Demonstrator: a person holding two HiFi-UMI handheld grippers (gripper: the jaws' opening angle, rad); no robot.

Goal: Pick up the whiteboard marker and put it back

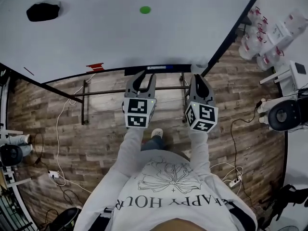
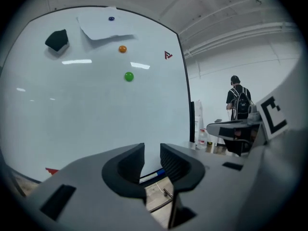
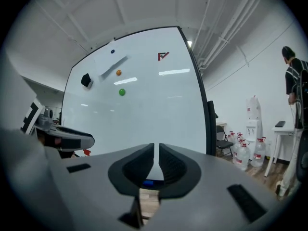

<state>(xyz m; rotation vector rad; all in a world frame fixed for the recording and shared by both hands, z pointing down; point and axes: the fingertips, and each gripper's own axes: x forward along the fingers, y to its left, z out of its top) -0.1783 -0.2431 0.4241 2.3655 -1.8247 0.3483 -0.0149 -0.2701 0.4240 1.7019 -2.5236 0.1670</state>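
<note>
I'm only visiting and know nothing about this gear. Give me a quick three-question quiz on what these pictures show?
1. True or false: the left gripper is clamped on the marker.
2. Which magnet sits lowest on the whiteboard? A green magnet, B orange, C yellow.
3. Fill in: the black eraser sits near the board's upper ___ corner.
Key: 1 false, its jaws stand apart with nothing between them; 2 A; 3 left.

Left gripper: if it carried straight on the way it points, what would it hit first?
Probably the whiteboard, at its bottom edge, about where the blue-capped whiteboard marker lies; depth is unclear.
</note>
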